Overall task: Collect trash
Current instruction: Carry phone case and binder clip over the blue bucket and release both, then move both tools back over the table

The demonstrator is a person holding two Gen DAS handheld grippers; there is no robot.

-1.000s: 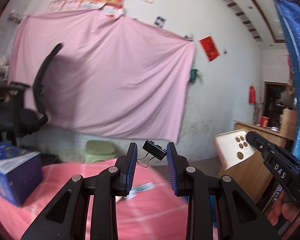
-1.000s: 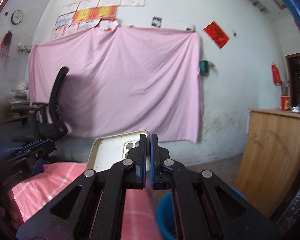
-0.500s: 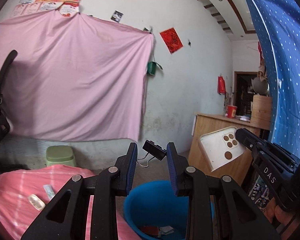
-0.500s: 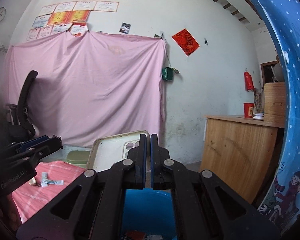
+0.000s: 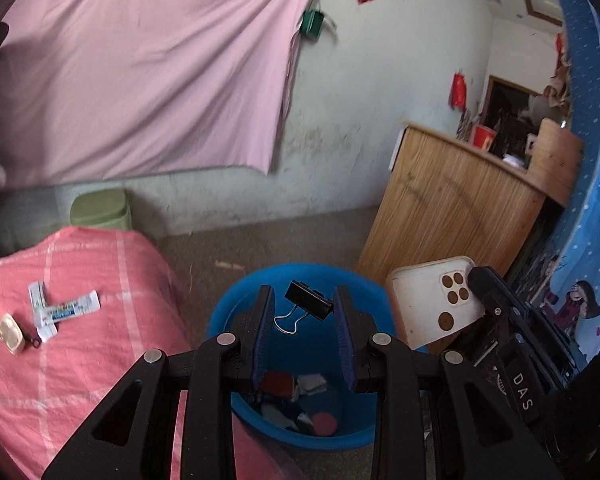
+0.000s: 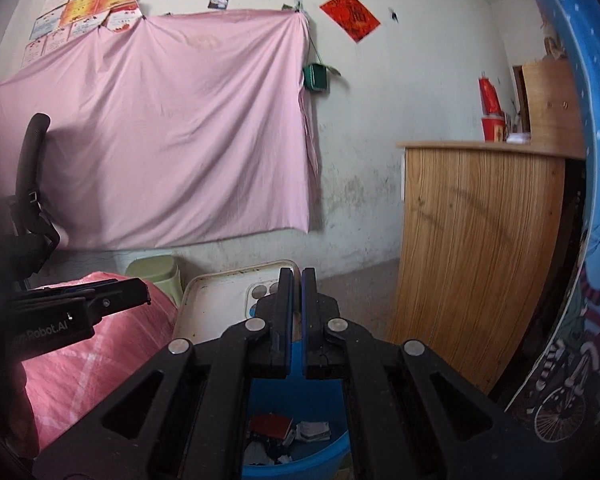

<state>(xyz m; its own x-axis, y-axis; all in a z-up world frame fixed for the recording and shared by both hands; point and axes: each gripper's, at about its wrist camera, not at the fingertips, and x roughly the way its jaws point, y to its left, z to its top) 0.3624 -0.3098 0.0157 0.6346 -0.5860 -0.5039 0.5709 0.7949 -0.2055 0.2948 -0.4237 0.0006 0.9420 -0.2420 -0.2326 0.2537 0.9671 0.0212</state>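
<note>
Both hands are swinging away from the pink bed [image 5: 80,280], bringing the blue bin [image 5: 300,360] to lower centre. The right gripper [image 6: 296,280] is clamping a phone case [image 5: 432,304]; the left gripper [image 5: 302,308] is pinching a binder clip [image 5: 308,306], whose slanted hold risks slipping past the rim.

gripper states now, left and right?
Left gripper: shut on a black metal binder clip.
Right gripper: shut on a white plastic phone case.

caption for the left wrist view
Left tongs hold a binder clip over the blue bin.
</note>
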